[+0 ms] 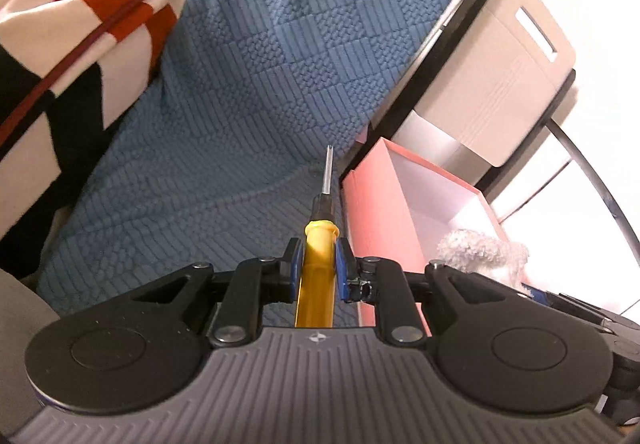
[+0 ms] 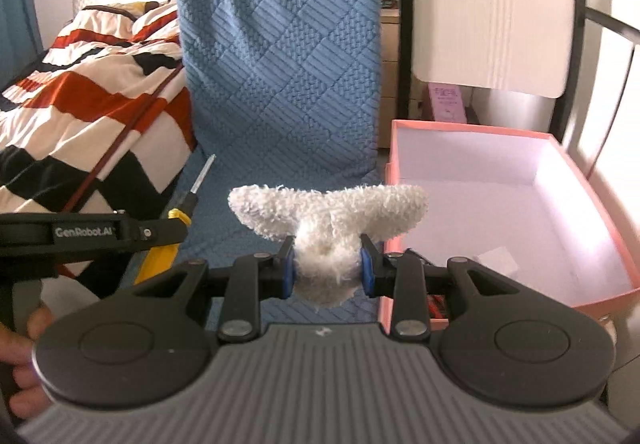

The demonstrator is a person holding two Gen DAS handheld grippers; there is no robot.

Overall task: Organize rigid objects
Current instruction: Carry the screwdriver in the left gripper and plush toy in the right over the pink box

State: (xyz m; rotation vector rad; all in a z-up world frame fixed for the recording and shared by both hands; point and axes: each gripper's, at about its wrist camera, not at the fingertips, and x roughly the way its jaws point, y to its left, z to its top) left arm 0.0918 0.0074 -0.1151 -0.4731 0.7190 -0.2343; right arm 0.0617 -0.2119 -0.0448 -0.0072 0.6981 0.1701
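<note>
Both grippers loaded beside the pink box, with slip and snag risks ahead

The left gripper (image 1: 317, 271) is clamped on a yellow-handled screwdriver (image 1: 318, 256), shaft pointing forward over the blue quilted cover (image 1: 260, 84); the right gripper (image 2: 328, 268) pinches a white fluffy toy (image 2: 328, 220) just left of the open pink box (image 2: 592, 298). The smooth handle could pivot or slide, the tip could catch the fabric, and the soft toy may squeeze loose. "GenRobot.AI" is readable on the left gripper's side.

One screwdriver (image 1: 318, 244), one plush toy (image 2: 328, 220), one pink box (image 2: 500, 212), two tongs.
</note>
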